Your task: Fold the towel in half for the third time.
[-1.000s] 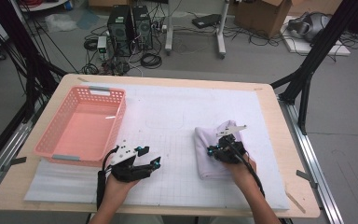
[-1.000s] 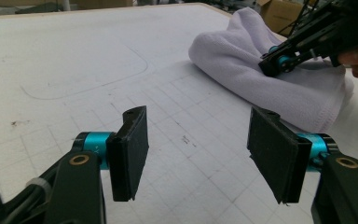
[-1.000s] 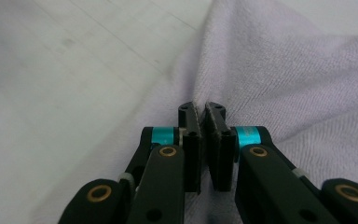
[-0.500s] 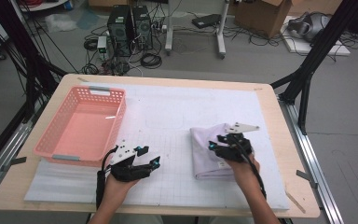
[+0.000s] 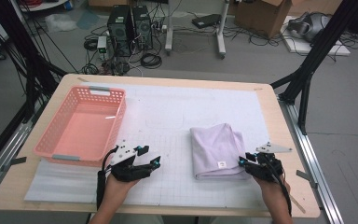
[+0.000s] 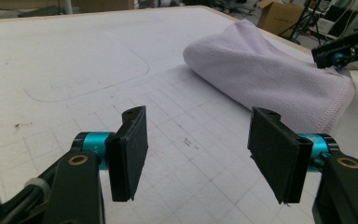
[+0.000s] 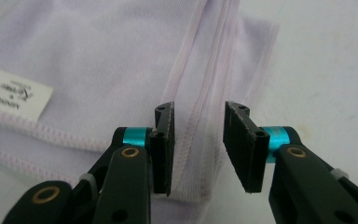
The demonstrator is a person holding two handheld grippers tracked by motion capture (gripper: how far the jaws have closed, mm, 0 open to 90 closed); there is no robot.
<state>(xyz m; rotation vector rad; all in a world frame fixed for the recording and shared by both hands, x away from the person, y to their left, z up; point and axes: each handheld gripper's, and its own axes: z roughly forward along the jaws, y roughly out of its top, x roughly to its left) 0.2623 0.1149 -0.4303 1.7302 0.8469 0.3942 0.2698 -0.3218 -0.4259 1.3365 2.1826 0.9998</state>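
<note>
Towel [image 5: 216,150], folded and pale lilac, lies flat on the white gridded mat [image 5: 177,121] toward the right of the worktop [image 5: 279,140], with a small white label [image 7: 15,94] sewn near its near edge. At the towel's near right corner sits the right gripper [image 5: 243,161], held low by a hand [image 5: 272,189] whose forearm comes up from the bottom edge of the high view, wrist nearly straight, the gripper aimed left and a little away at the cloth. Its jaws have just been closing yet stand apart with a narrow gap; in the right gripper view the stitched hems of the towel's layered edge run below and between the two black pads, and neither pad presses on the cloth.

On the near left, the left gripper [image 5: 150,156] rests low over the mat, held by the other hand [image 5: 119,184] with the forearm angled in from the bottom edge and the gripper pointing right, toward the towel. Its jaws are wide apart over bare mat, nothing between them. The left gripper view looks across the grid to the towel's rolled fold, well apart from the pads.

Farther back on the left, a pink basket [image 5: 56,144] stands on the mat, just beyond the left gripper.
</note>
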